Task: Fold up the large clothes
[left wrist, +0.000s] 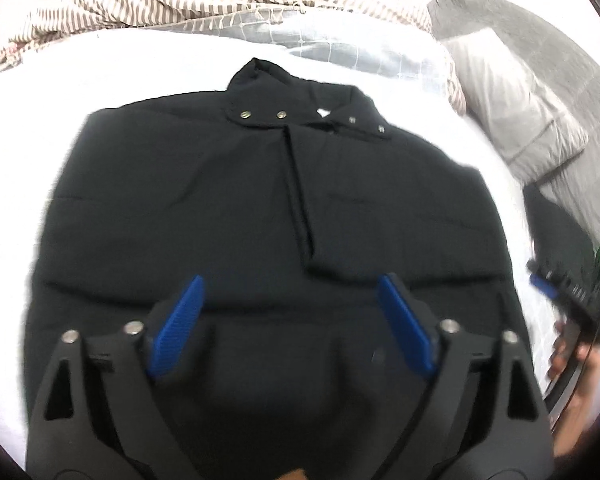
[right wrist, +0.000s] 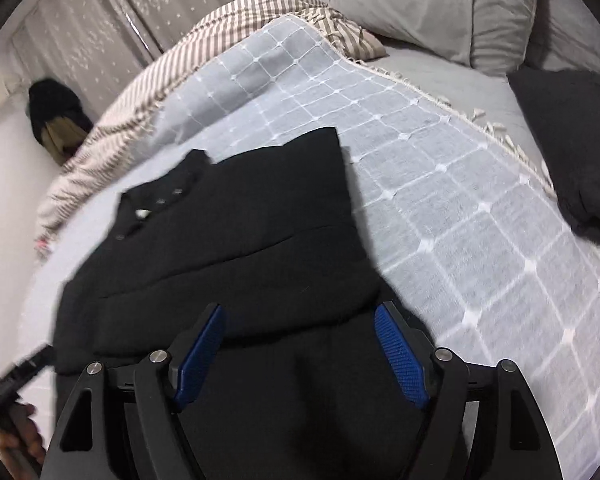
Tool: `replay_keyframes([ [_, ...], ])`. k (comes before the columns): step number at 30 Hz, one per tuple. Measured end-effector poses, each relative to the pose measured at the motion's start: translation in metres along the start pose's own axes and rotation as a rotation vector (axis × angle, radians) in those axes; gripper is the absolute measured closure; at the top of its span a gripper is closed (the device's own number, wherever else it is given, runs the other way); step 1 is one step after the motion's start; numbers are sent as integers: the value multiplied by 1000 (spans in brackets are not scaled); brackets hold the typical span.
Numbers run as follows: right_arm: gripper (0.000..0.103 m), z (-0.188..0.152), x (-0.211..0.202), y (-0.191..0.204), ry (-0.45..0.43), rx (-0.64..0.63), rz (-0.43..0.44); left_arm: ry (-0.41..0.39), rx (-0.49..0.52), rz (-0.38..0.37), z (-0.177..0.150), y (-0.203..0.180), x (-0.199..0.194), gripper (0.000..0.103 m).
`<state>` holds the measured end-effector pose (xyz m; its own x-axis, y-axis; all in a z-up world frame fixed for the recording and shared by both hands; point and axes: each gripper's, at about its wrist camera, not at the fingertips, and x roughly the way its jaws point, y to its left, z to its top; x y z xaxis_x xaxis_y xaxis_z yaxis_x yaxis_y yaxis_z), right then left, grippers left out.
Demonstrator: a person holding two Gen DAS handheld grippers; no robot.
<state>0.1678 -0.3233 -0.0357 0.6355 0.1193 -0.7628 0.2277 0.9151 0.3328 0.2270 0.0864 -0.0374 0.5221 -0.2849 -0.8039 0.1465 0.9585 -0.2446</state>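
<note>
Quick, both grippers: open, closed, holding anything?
Left gripper: open, holding nothing, over the black jacket.
Right gripper: open, holding nothing, over the jacket's right edge.

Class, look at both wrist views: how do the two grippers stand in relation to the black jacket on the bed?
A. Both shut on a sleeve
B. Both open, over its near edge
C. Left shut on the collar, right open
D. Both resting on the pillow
B: the left gripper and right gripper both show blue fingers spread wide with the black jacket lying between them, ungripped.
</note>
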Motion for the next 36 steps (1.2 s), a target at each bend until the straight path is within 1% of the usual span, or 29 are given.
replay_keyframes([
  [3,23,-9,-23,5,23,0,35,17,23,11,-13,9,-28,6],
  [5,22,-17,-38,8,27,-16,39,32,32,0,-26,17,-47,5],
  [7,21,-27,-50,8,41,-19,41,46,45,-10,-36,23,-60,4],
  [11,21,-50,-67,0,77,-21,47,68,88,8,-65,37,-86,3],
  [14,21,-71,-77,-9,95,-21,44,92,84,14,-88,54,-98,3],
  [21,21,-123,-100,-40,123,19,81,153,-33,35,-142,111,-114,3],
  [26,21,-148,-104,-59,157,54,62,215,-159,19,-172,155,-115,3],
  [29,21,-162,-108,-66,171,56,92,249,-226,-28,-189,172,-114,3],
  [33,20,-179,-115,-74,172,63,132,294,-263,-92,-208,182,-107,3],
  [36,20,-188,-124,-81,170,88,192,315,-285,-169,-220,183,-101,3],
])
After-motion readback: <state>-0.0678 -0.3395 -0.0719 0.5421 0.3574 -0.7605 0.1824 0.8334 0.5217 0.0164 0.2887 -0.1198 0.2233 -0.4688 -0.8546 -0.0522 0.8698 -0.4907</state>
